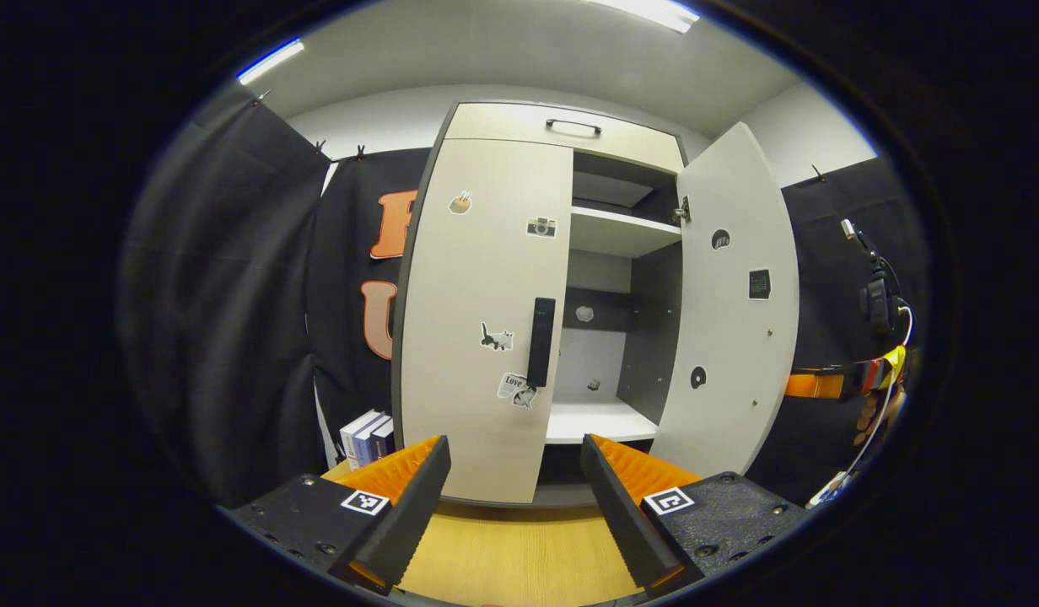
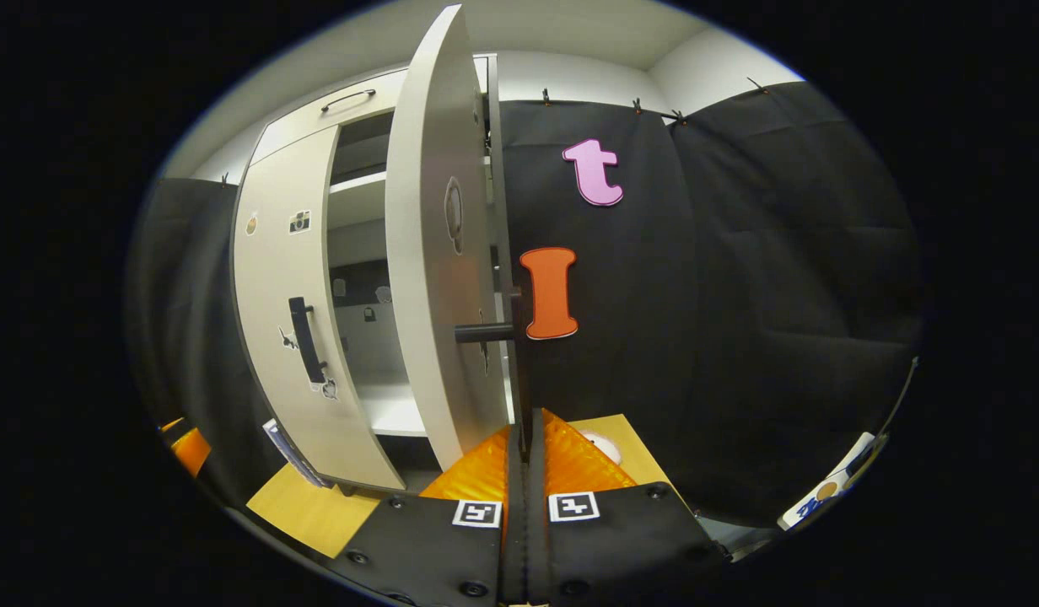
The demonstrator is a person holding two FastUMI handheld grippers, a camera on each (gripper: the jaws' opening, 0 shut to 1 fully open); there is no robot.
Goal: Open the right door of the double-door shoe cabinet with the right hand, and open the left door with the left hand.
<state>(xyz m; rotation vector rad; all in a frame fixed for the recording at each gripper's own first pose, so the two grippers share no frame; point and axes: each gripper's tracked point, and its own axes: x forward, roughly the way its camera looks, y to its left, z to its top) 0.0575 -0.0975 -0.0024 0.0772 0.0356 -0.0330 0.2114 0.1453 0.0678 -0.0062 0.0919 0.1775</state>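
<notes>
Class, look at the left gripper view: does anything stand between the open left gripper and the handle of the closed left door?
Nothing visible does. The left gripper is open, facing the left door; its handle lies ahead above bare tabletop. The right door is swung aside.

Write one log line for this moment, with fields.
right door: open | left door: closed | left gripper: open, facing handle | right gripper: shut, empty

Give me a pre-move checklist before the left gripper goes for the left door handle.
1. Right door swung open: ok.
2. Left door opened: not ok, it is shut.
3. Left door handle unobstructed: ok.
4. Left gripper open and apart from the handle: ok.
5. Right gripper fingers together; whether they pinch the right door's edge: cannot tell.
</notes>
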